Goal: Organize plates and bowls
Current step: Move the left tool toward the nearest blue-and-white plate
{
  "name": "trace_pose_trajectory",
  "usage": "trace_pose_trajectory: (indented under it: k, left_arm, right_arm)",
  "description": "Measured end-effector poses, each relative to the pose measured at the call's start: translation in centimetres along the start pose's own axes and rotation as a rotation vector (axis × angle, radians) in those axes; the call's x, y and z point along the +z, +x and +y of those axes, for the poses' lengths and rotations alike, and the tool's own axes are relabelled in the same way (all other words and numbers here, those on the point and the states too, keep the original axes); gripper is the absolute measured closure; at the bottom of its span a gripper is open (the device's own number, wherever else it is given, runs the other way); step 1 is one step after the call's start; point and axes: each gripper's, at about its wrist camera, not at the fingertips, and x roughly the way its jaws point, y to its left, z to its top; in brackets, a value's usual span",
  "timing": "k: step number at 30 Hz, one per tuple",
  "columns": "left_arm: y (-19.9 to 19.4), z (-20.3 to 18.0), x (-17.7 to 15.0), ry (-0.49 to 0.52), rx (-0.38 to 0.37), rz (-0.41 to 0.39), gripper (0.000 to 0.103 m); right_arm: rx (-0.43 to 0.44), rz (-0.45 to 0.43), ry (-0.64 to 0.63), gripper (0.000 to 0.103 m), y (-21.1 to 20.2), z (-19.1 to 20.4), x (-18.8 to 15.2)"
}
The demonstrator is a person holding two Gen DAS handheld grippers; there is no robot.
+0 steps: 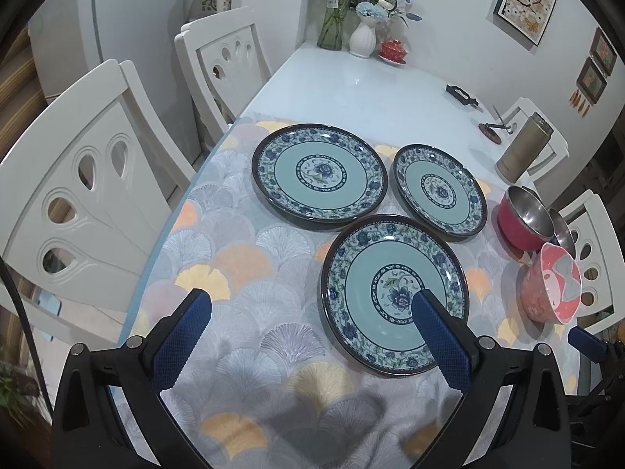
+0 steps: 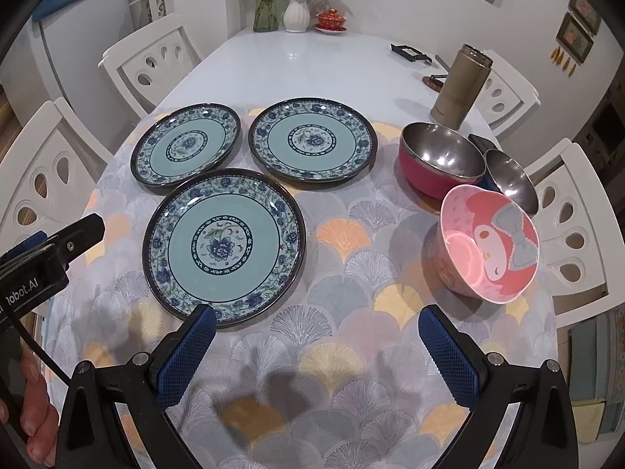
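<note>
plates (image 2: 223, 245) near table edge, bowls (image 2: 490, 243) right, both grippers (image 1: 312, 312) open above cloth

White chairs (image 2: 152, 62) ring a white table (image 2: 312, 62) (flower vases (image 2: 295, 11) at its far end) beneath framed pictures (image 1: 527, 0).

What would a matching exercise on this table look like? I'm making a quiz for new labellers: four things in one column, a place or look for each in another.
Things:
1. pink cartoon bowl
2. red bowl with steel lining
3. nearest floral plate
4. tan flask

Descriptions:
A. upright on the bare white tabletop
B. tilted, nearest of the bowls
C. flat on the cloth, in front of two matching plates
D. behind the pink bowl

Pairs: 1-B, 2-D, 3-C, 4-A
</note>
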Motion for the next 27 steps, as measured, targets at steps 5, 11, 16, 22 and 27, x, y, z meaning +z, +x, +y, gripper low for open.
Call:
trace_pose_trajectory:
  k: [5,11,16,22,27]
  left_arm:
    - [0.1,0.0,0.1,0.004,-0.002,0.005,0.001]
    - [0.0,-0.1,0.1,0.004,-0.004,0.006,0.001]
    - [0.2,-0.1,0.0,0.007,-0.007,0.013,0.001]
    - [0.5,-0.1,-0.2,0.015,-0.015,0.019,0.001]
    - [1.6,-0.1,-0.4,0.022,-0.021,0.046,0.001]
  right_arm:
    - [0.004,0.011,0.0,0.0,0.2,0.1,-0.1]
    - [0.005,0.015,0.0,0.0,0.3,0.1,-0.1]
    - [0.017,0.03,0.007,0.0,0.7,0.0,-0.1]
    - [0.029,0.05,0.025,0.0,1.2,-0.3,-0.2]
    - [0.038,0.066,0.025,0.0,1.8,-0.1,-0.1]
